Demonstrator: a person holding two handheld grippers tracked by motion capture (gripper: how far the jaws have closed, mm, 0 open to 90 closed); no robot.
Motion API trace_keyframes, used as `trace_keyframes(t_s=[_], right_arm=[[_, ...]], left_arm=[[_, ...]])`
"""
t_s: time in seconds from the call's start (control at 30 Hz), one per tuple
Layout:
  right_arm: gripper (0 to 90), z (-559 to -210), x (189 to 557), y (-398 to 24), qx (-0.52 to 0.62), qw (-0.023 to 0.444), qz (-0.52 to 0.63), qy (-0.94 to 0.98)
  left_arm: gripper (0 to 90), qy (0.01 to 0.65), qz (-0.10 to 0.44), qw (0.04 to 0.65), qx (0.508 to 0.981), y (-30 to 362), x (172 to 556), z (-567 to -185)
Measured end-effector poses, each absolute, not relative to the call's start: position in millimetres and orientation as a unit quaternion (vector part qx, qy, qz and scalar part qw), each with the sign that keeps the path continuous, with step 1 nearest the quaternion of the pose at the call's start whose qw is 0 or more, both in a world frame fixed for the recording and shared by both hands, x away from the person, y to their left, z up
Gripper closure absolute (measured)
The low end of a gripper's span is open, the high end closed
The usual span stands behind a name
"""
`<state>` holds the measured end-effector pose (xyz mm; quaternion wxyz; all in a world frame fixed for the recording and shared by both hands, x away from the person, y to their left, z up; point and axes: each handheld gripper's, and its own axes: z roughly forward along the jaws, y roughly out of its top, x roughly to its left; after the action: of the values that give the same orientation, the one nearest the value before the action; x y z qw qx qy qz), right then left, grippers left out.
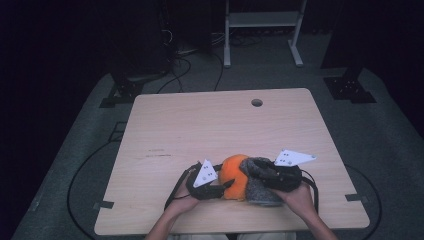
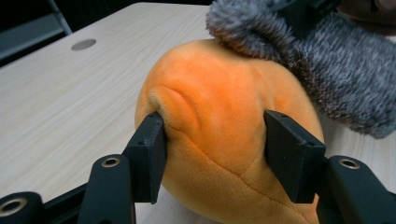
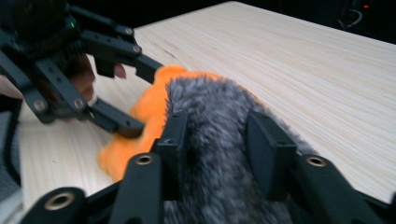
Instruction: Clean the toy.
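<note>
Left claw [image 2: 215, 154] pinches the orange plush [image 2: 224, 130], right claw [image 3: 217, 149] its grey fur [image 3: 219, 140], lying crosswise.

left gripper [image 1: 220, 186]: jaws clamped | right gripper [image 1: 255, 172]: jaws clamped

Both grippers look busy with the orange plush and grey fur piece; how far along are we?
Done: both grips are on. The left gripper pinches the orange plush; the right gripper clamps the grey fur. In hand: the fur overlaps the plush's top, near the table edge. Left: whether they get joined or separated, I cannot tell.
</note>
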<state>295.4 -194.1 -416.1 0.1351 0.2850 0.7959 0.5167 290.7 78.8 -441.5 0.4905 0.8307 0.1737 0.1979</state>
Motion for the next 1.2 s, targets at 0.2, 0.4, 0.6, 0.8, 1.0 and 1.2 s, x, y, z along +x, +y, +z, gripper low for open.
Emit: trace_keyframes(t_s=[0.2, 0.4, 0.6, 0.8, 1.0, 1.2], right_arm=[[73.5, -421.6, 294.8, -185.6, 0.289, 0.147, 0.5, 0.803], [79.6, -421.3, 288.6, -184.6, 0.279, 0.179, 0.487, 0.808], [80.7, -425.2, 300.3, -218.3, 0.344, 0.165, 0.48, 0.79], [81.0, -425.5, 298.8, -210.8, 0.322, 0.14, 0.498, 0.793], [81.0, -415.6, 295.2, -215.1, 0.316, 0.138, 0.511, 0.787], [81.0, -392.5, 276.5, -188.5, 0.245, 0.172, 0.528, 0.795]], left_arm=[[25.0, 0.219, 0.173, 0.499, 0.821, 79.5, 295.9, -438.6], [31.5, 0.244, 0.17, 0.491, 0.819, 74.5, 297.3, -442.3], [39.8, 0.211, 0.194, 0.495, 0.82, 71.1, 292.7, -439.4], [17.4, 0.283, 0.124, 0.51, 0.803, 74.9, 303.7, -440.1], [40.1, 0.241, 0.161, 0.521, 0.803, 69.2, 296.4, -438.7], [41.9, 0.115, 0.259, 0.492, 0.823, 48.1, 272.6, -435.2]])
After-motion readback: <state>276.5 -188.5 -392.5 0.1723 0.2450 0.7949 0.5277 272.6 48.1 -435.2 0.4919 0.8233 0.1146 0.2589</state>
